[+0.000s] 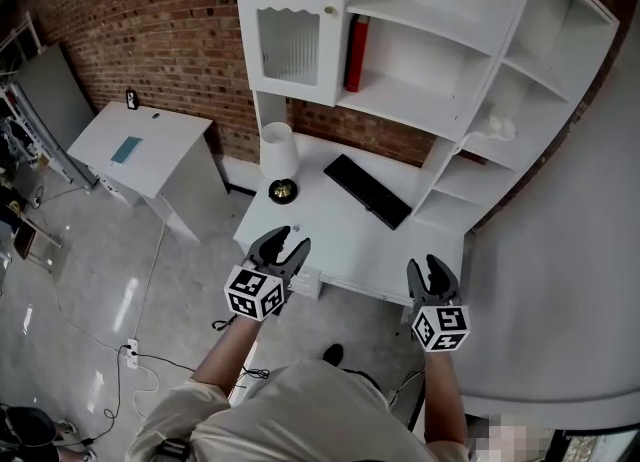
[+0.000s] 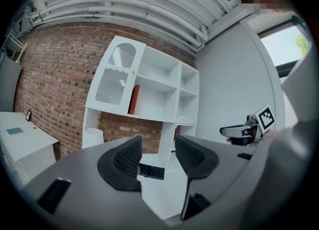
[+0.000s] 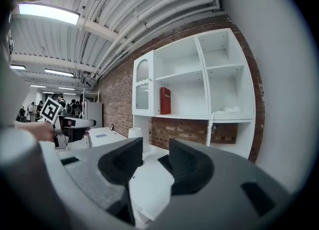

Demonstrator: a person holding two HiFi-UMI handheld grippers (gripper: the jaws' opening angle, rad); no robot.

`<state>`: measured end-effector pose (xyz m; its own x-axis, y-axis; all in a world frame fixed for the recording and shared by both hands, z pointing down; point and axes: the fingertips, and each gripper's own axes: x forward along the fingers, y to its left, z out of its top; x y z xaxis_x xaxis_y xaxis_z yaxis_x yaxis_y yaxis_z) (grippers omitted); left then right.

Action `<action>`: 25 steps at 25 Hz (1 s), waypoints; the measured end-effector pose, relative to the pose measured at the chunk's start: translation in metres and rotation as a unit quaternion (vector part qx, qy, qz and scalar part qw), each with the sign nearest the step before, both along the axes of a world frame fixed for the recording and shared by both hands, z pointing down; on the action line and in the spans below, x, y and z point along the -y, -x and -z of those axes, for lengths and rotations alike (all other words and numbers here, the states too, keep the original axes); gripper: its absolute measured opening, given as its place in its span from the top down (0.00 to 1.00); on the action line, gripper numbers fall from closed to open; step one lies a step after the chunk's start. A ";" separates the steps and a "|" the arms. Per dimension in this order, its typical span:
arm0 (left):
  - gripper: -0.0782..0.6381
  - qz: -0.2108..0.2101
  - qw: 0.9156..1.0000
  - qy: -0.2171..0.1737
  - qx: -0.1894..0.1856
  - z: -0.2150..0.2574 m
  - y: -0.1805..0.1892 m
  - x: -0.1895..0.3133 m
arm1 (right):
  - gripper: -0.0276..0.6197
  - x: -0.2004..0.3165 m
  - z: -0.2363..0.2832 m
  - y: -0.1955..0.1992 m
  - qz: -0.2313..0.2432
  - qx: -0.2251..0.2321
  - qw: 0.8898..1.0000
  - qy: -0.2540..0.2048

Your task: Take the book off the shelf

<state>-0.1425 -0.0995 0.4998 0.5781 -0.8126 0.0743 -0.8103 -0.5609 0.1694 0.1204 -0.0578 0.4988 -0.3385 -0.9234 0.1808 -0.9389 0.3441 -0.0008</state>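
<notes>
The red book (image 1: 356, 53) stands upright on the white shelf (image 1: 420, 110), well ahead of and above both grippers. The left gripper (image 1: 290, 245) and the right gripper (image 1: 432, 268) have their jaws apart and empty, and neither is clearly nearer.

One red book (image 1: 356, 53), one black keyboard (image 1: 367, 190), one white lamp (image 1: 279, 150), one shelf unit (image 1: 430, 20), two worktops (image 1: 340, 235) (image 1: 165, 135), and two grippers: left tongs (image 1: 285, 246), right tongs (image 1: 427, 270).

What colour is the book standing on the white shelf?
The book is red. It shows best in the head view.
</notes>
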 end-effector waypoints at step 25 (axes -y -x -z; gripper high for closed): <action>0.61 0.047 0.999 0.017 0.013 -0.012 -0.064 0.112 | 0.73 0.133 -0.011 -0.075 0.030 0.022 0.999 0.003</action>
<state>-0.0784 -0.2111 0.5118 0.4970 -0.8600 0.1159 -0.8633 -0.4766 0.1657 0.1955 -0.1905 0.5097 -0.4014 -0.8998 0.1710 -0.9154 0.4002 -0.0434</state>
